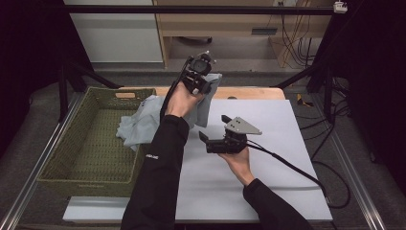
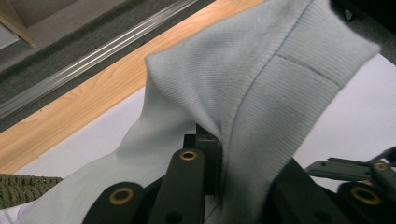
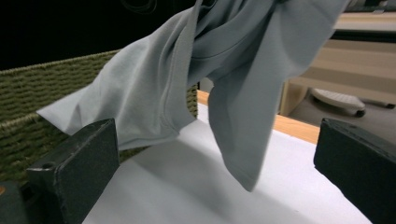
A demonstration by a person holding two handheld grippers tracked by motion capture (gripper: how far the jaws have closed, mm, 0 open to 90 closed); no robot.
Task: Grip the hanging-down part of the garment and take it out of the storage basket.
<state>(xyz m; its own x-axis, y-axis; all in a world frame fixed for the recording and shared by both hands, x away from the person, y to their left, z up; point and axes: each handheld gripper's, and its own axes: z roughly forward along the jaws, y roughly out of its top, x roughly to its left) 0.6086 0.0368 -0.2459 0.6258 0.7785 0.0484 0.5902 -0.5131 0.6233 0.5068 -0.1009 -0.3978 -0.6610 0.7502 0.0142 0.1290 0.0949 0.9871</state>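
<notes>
A light blue-grey garment hangs from my left gripper, which a hand holds raised over the table's far edge. In the left gripper view the jaws are shut on a ribbed fold of the garment, pinched at the left gripper. The cloth trails down and left into a green woven basket. My right gripper is held low over the white mat, open, with its jaws pointing left toward the hanging garment. The right gripper has nothing between its wide-apart jaws.
The basket stands at the table's left side, its rim beside the white mat. A wooden table edge runs along the back. The right gripper's cable trails off to the right. Metal rails flank the table.
</notes>
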